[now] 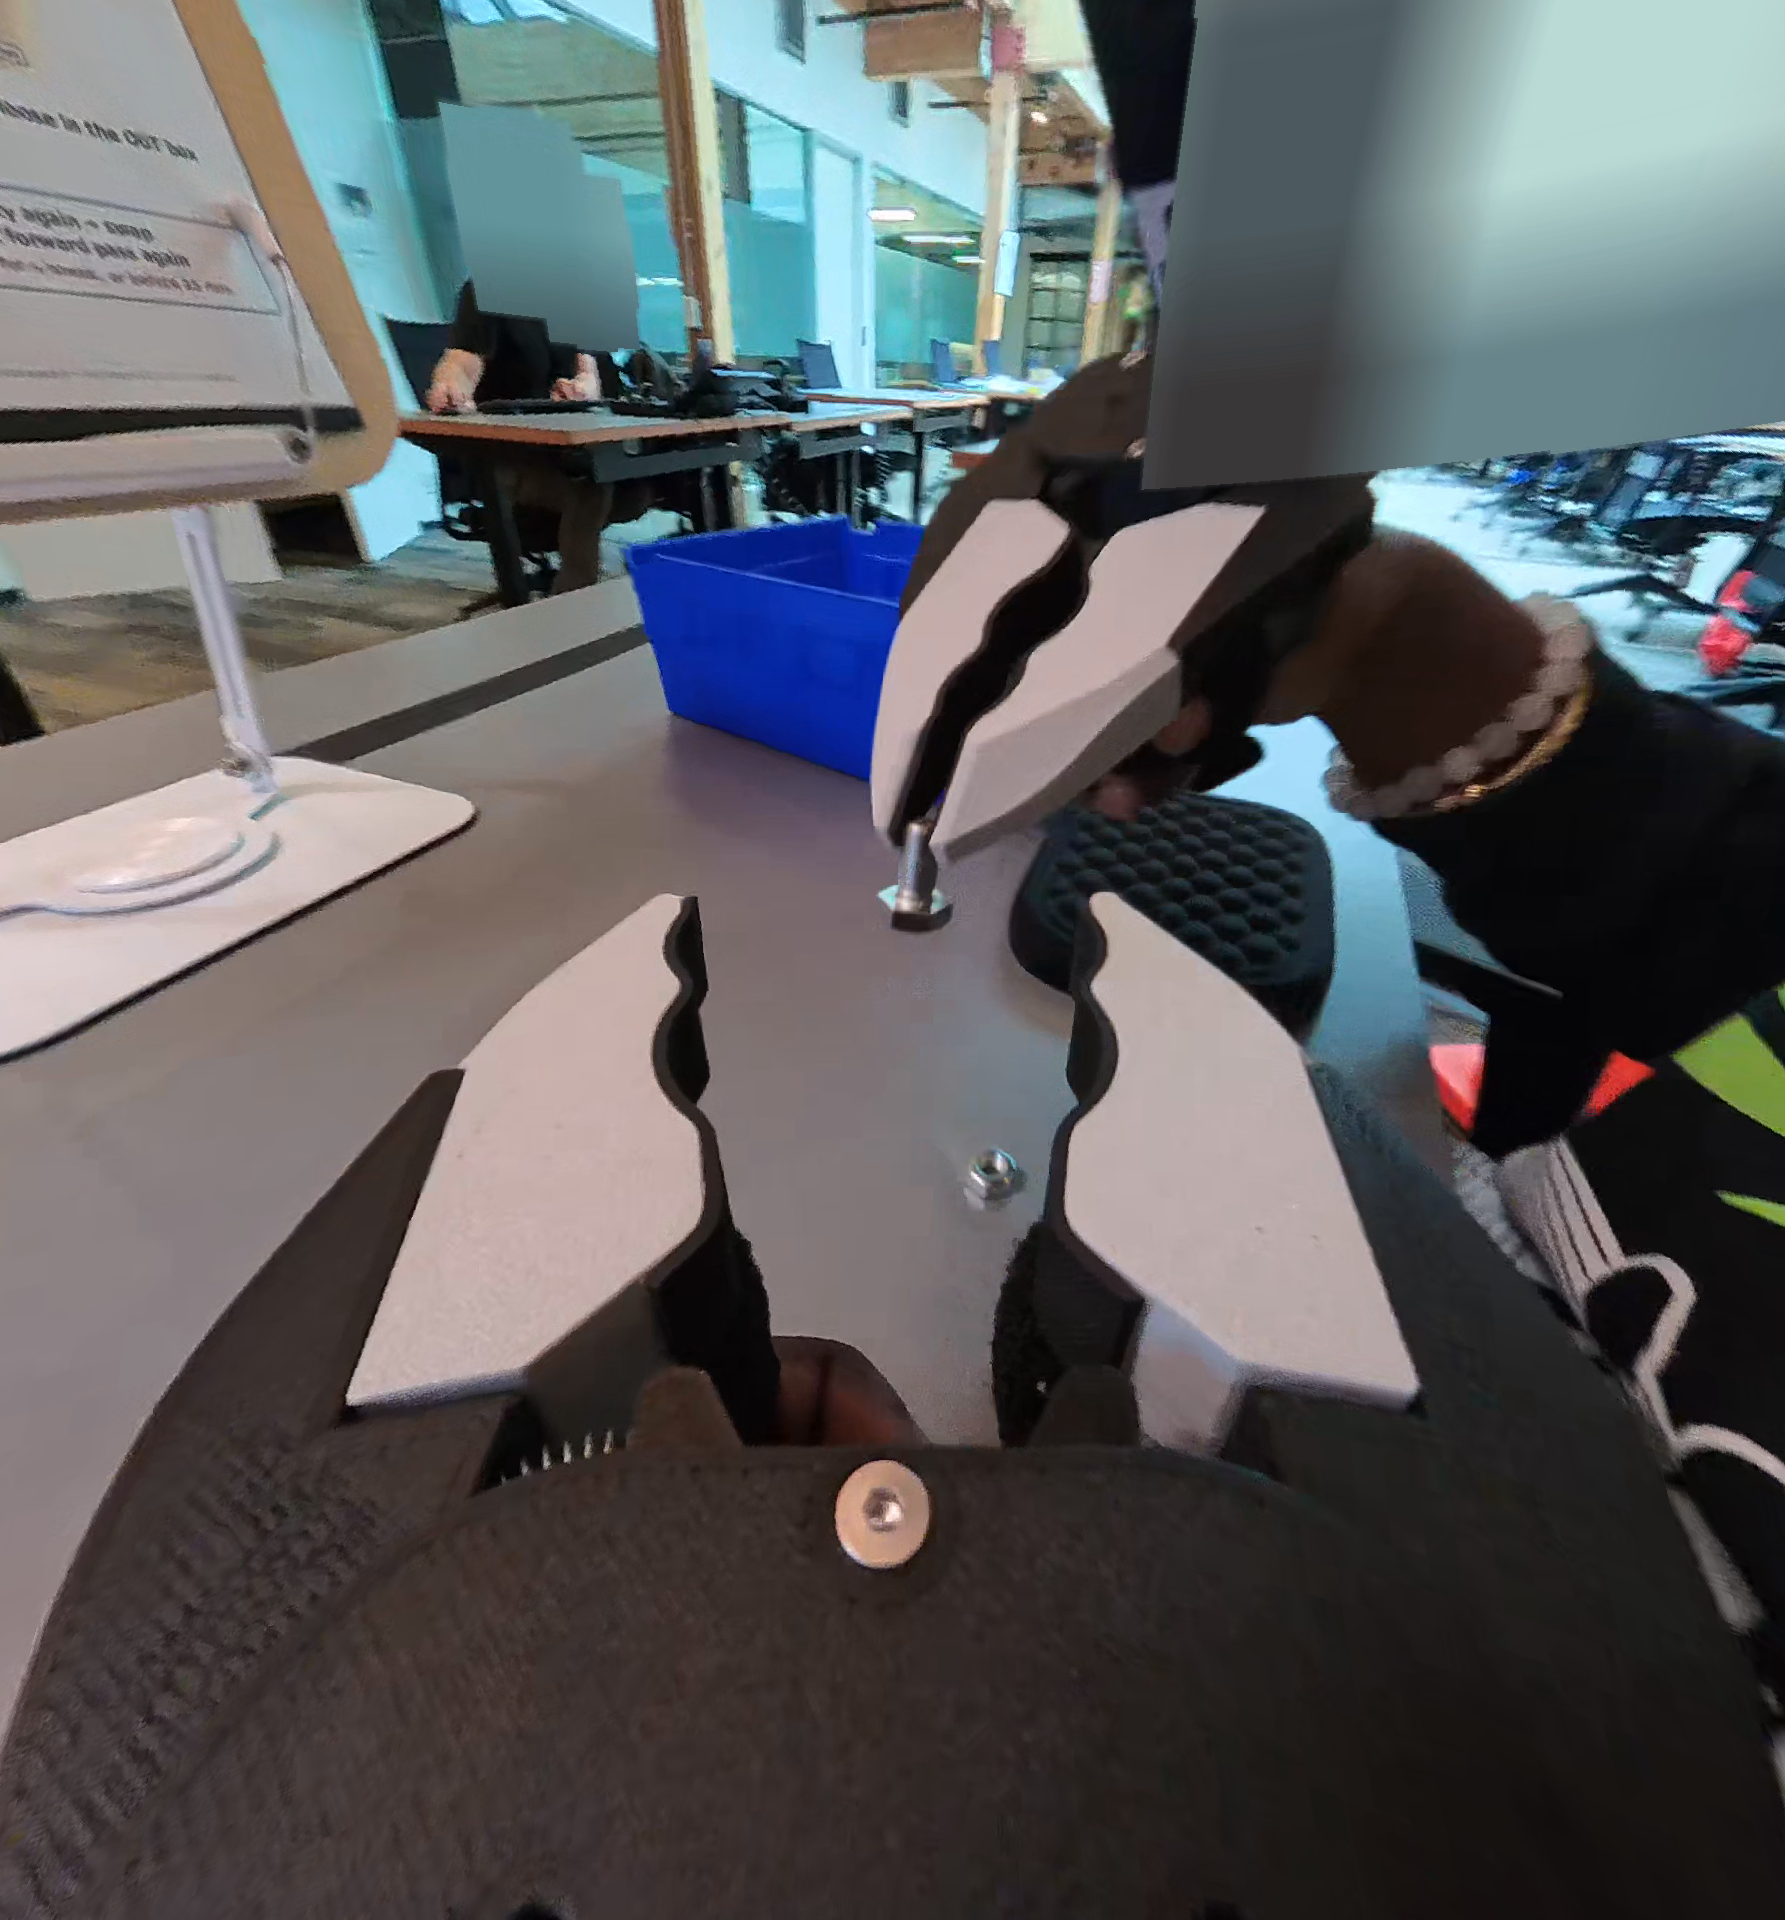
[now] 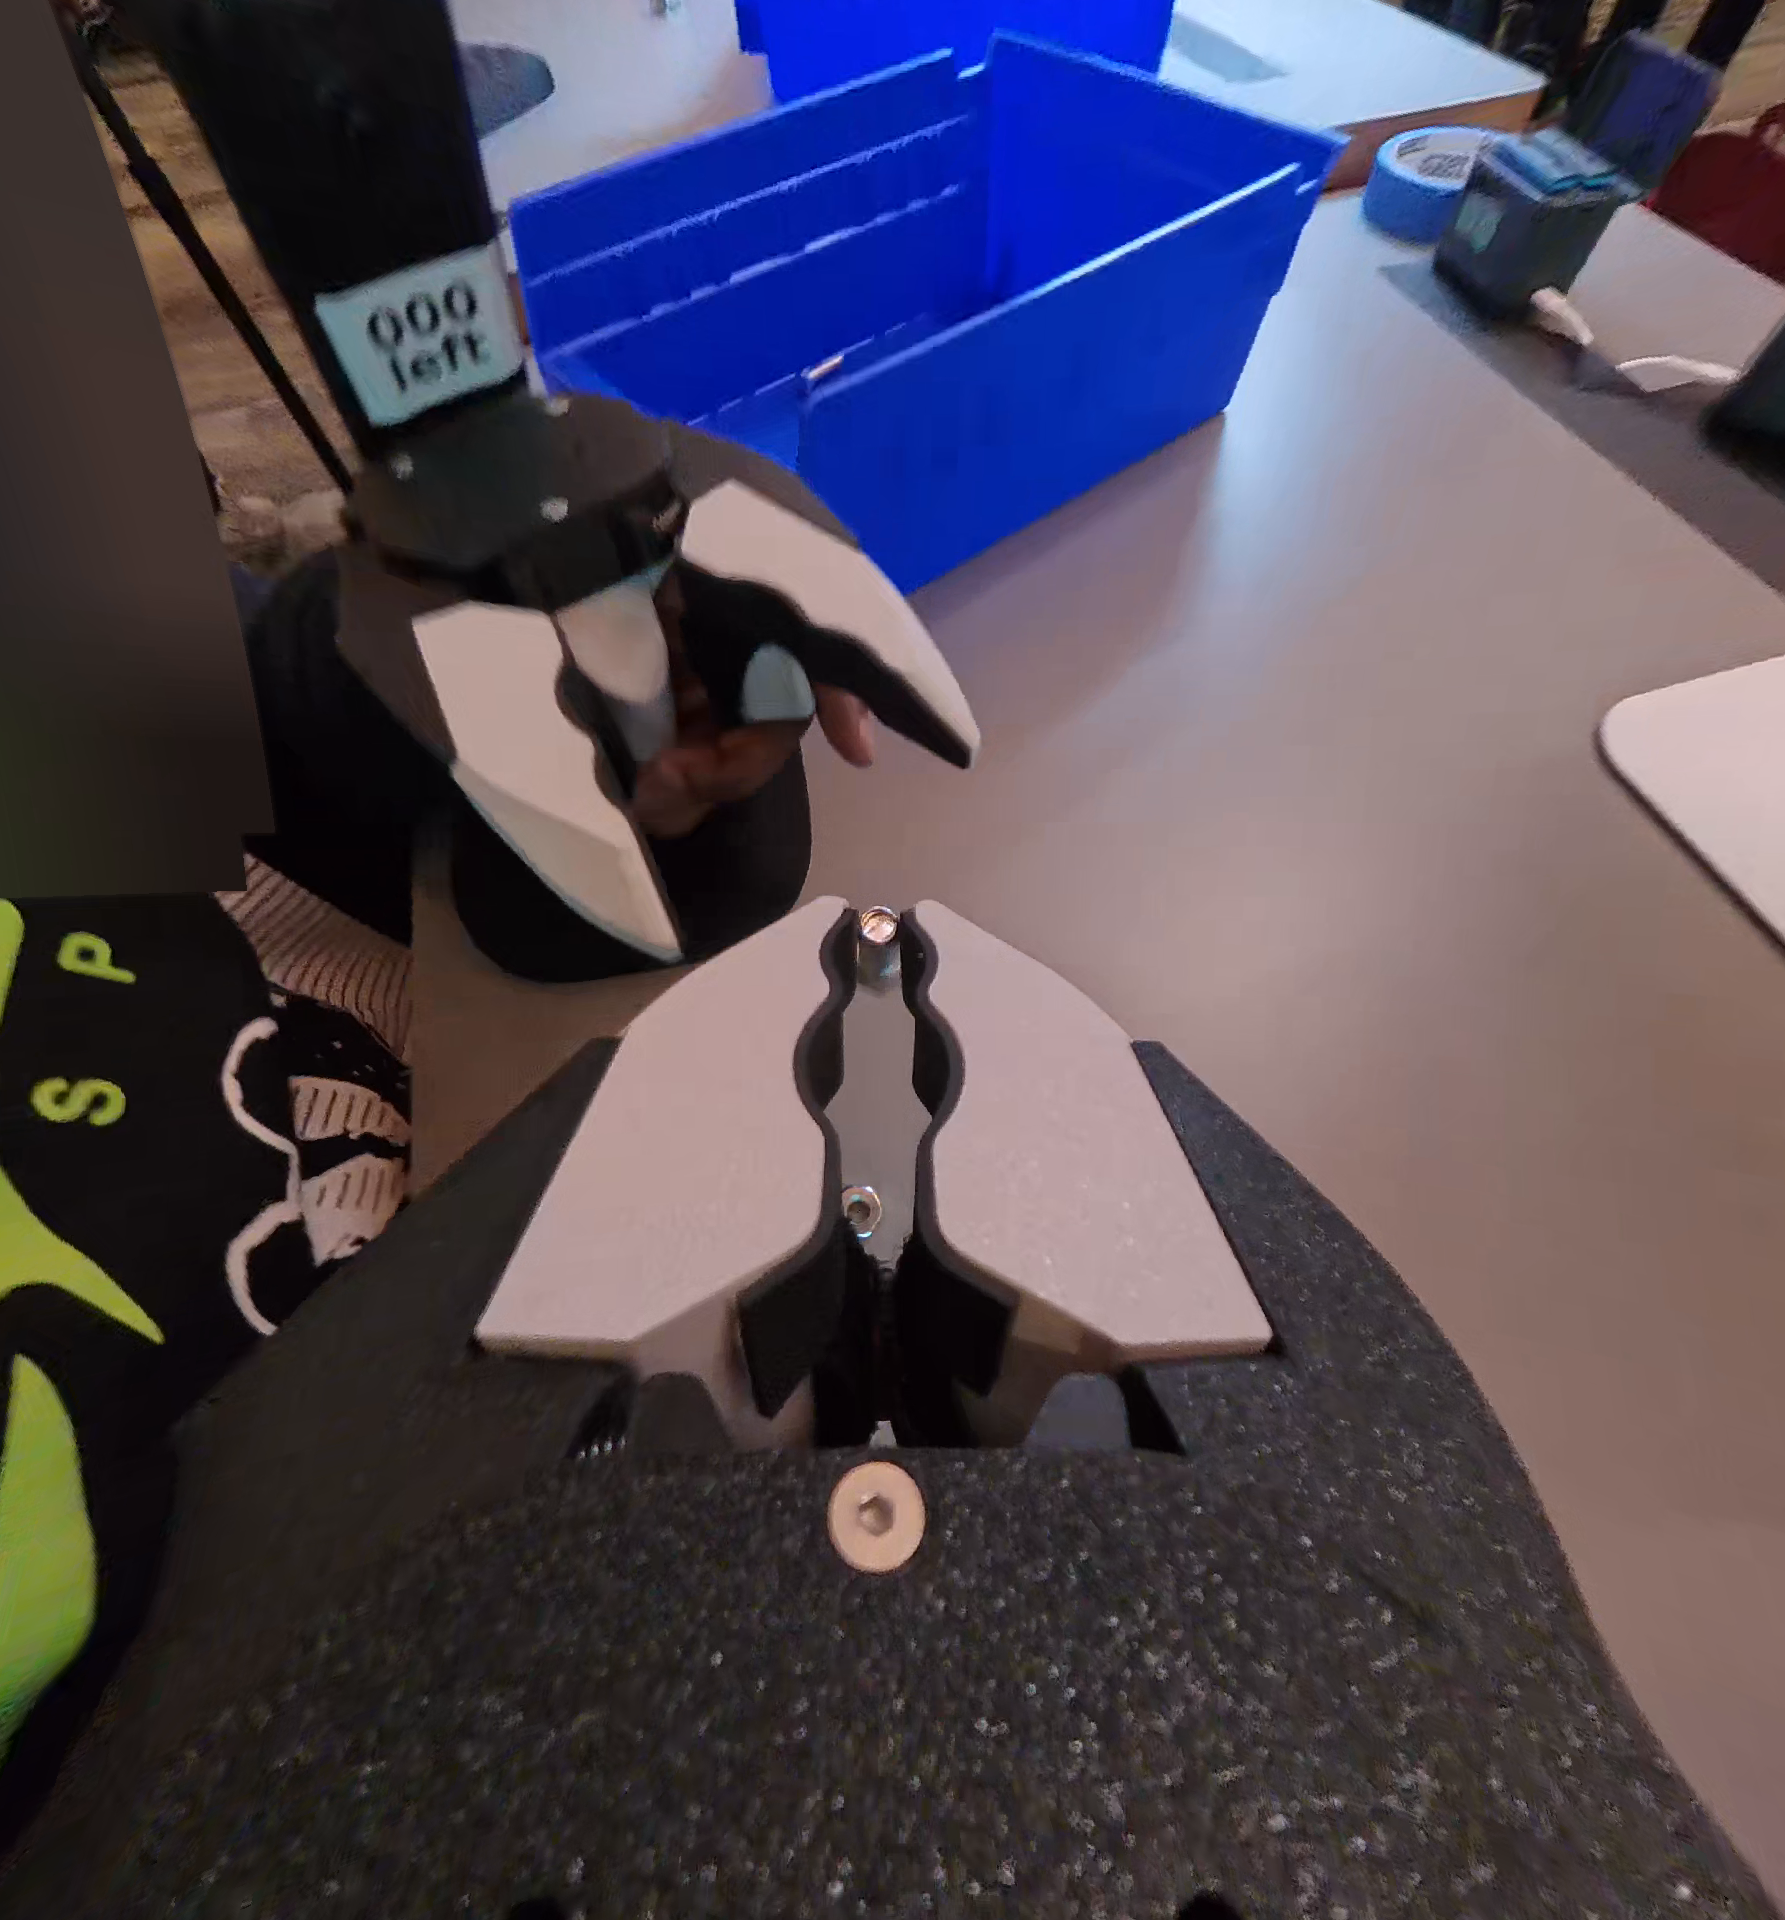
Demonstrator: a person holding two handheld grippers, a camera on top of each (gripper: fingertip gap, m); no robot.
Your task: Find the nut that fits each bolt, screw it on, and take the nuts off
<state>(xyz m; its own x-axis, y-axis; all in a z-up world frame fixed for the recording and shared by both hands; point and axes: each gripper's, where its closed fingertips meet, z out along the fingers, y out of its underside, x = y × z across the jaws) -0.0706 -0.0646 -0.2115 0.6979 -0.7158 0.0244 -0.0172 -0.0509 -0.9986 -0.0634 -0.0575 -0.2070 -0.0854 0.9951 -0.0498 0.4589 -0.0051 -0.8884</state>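
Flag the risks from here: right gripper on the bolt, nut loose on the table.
1. The right gripper pinches the bolt only at its tip, head down on the table; it may slip or tip when lifted.
2. The nut lies loose between the open left gripper's fingers, near the table edge; a misjudged close could knock it off.

**Clearance around the bolt**

Open desk (image 1: 659,831) between the left hand-held gripper (image 1: 883,956) and the bolt (image 1: 914,894). Right hand-held gripper (image 1: 919,831) blocks the bolt from above. Blue bin (image 1: 763,644) behind, white stand base (image 1: 192,873) left, nut (image 1: 992,1174) near the right finger.
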